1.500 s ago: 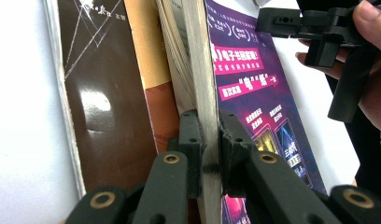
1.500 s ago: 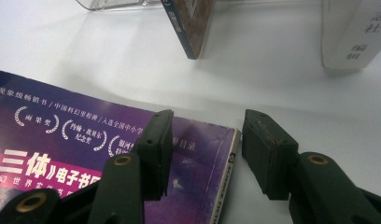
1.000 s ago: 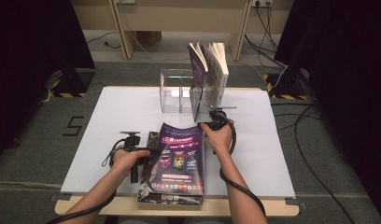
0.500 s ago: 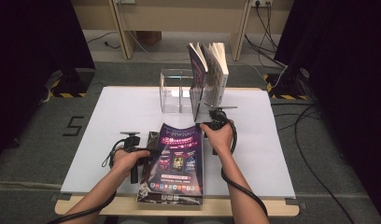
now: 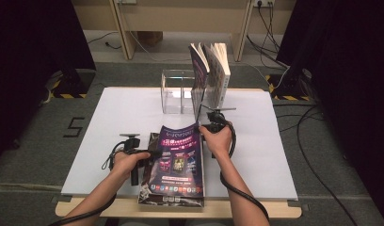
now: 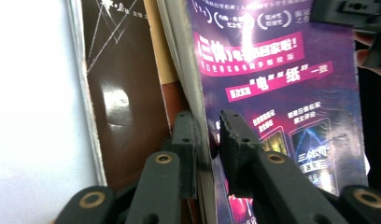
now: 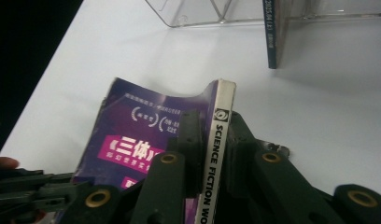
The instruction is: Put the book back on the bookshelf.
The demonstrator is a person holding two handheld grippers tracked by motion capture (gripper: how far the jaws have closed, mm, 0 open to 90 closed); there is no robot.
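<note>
L gripper [image 6: 208,140] pinched magazine [image 5: 178,157] page edge | R gripper [image 7: 211,140] clamped spine, jaws just closing | long axis ran toward rack [image 5: 178,92]

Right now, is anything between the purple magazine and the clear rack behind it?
Nothing visible blocks it. The purple magazine is clamped by the left gripper and right gripper. Bare table lies up to the clear rack, whose right end holds upright books.
</note>
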